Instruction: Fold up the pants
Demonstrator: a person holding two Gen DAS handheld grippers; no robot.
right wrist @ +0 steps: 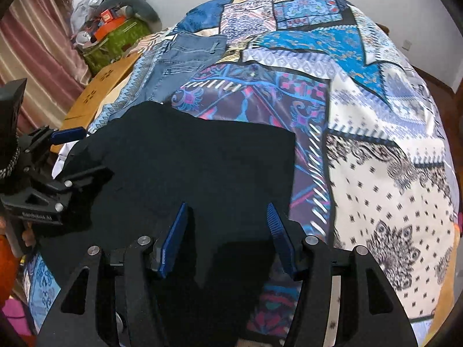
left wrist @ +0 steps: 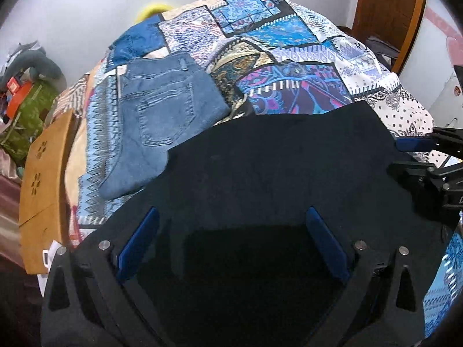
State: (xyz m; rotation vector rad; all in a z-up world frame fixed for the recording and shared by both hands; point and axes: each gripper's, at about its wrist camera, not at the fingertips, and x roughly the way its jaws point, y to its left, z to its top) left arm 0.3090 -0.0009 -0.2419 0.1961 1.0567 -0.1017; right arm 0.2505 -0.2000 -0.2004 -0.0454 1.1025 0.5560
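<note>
— Pants [left wrist: 275,162], the black ones, lie flat on the bed [right wrist: 390,144], next to folded jeans [left wrist: 162,110].
— And the grippers?
— Left gripper [left wrist: 231,214] and right gripper [right wrist: 227,211] both have jaws spread apart over the pants, pinching nothing.

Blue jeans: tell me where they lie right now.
The folded blue jeans lie on the patterned bedspread, left of centre in the left wrist view, just beyond the black pants.
</note>
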